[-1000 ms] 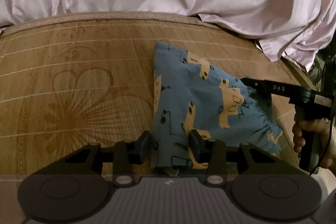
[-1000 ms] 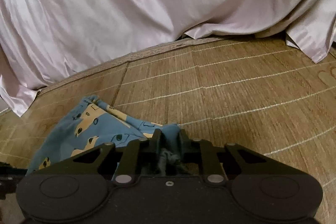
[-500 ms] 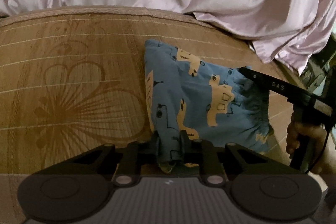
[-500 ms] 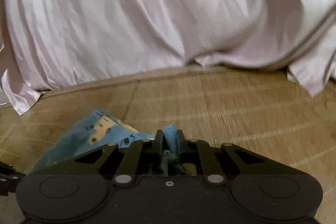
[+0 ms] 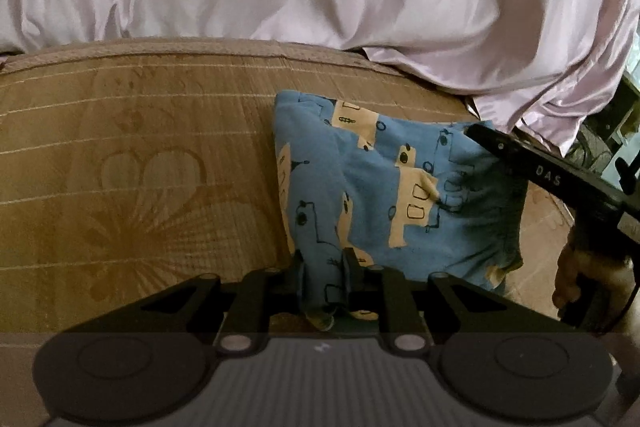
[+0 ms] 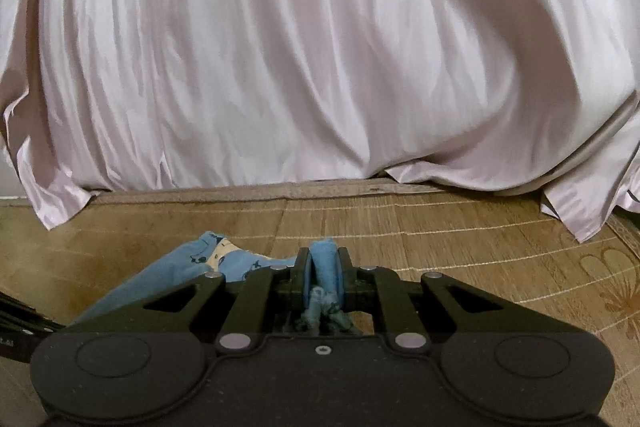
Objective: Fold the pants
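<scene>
With the left gripper [image 5: 323, 259] and right gripper [image 6: 323, 259] each clamped tight on a near corner of the blue cotton pants with yellow car prints [image 5: 384, 195], which lie on the woven bamboo mat [image 5: 140, 167], both corners should rise level and travel together toward the far edge so the fold lands square.

Right gripper [image 6: 323, 267]: jaws pinched tight on a bunched blue fold of the pants [image 6: 192, 267] — cloth trailing off to the left.
Mat [image 6: 460, 247]: woven, brown — pants lying on it.
Far edge: pale satin sheet [image 6: 300, 47] draped down.
</scene>
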The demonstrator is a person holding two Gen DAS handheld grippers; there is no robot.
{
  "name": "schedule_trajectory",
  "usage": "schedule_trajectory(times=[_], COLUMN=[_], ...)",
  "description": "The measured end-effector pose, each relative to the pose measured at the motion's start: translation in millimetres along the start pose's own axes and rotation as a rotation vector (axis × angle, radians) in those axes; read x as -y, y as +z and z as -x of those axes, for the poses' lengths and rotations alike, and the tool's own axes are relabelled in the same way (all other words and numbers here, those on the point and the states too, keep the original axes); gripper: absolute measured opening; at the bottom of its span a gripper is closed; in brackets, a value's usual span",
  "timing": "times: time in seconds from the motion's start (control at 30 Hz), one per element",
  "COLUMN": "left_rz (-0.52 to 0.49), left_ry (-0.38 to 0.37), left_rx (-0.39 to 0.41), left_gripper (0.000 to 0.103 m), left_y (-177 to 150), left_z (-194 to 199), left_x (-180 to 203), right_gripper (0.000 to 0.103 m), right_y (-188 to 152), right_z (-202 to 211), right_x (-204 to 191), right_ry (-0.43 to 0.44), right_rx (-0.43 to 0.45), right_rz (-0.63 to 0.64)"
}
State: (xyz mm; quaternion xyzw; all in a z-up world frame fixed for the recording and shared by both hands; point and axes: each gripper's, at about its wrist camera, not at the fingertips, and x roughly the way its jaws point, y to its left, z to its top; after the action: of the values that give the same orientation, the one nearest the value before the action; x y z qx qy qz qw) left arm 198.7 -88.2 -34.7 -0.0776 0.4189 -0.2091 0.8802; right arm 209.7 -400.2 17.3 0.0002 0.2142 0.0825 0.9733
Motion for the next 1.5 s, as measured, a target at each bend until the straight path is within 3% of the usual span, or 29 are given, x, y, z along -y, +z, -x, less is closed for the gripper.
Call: schedule_trajectory(times=[0.2,0.37,0.7,0.83,0.93,1.07,1.2,1.33,1.4,1.5], left_rz=[0.037,0.035,0.089,0.132,0.215,0.194,0.179,0.183,0.175,0.192], left_ry=[-0.006,-0.004,0.053,0.099,0.109,0.149,0.169,0.165,0.173,0.184], left_rx=[0.037,0.071,0.174,0.175,0.122,0.080,0.062,0.057,0.059,0.054], left_gripper=[0.019,0.019,0.019,0.019,0.019,0.019,0.020,0.022,0.024,0.034], left_y=[19.7,47.3,105.8,109.5,106.3,90.1,73.4,72.1,75.2,77.4], left_z=[14.6,19.8,22.8,6.3,-15.2,-39.5,-50.5,-46.3,-49.4,-46.3], left_x=[-8.4,-11.1,-28.0,-45.2,-67.9,-87.7,-99.8,-102.2,-102.1,-99.3], right_gripper=[0.012,0.012,0.012,0.012,0.012,0.012,0.013,0.016,0.020,0.036], right_y=[21.3,65.0,135.7,129.2,114.4,81.2,58.2,57.4,58.5,59.0], right_z=[-3.3,-19.0,-86.6,-123.8,-155.8,-194.6,-205.0,-203.8,-199.3,-192.5], right_x=[-10.2,-17.7,-29.7,-37.5,-40.4,-48.0,-46.3,-38.7,-36.4,-31.5], right_ry=[-0.008,-0.001,0.028,0.045,0.063,0.059,0.035,0.025,0.002,-0.028], right_rx=[-0.007,0.003,-0.008,-0.042,-0.095,-0.196,-0.232,-0.237,-0.229,-0.222], right_rz=[0.011,0.048,0.170,0.207,0.187,0.216,0.213,0.176,0.180,0.146])
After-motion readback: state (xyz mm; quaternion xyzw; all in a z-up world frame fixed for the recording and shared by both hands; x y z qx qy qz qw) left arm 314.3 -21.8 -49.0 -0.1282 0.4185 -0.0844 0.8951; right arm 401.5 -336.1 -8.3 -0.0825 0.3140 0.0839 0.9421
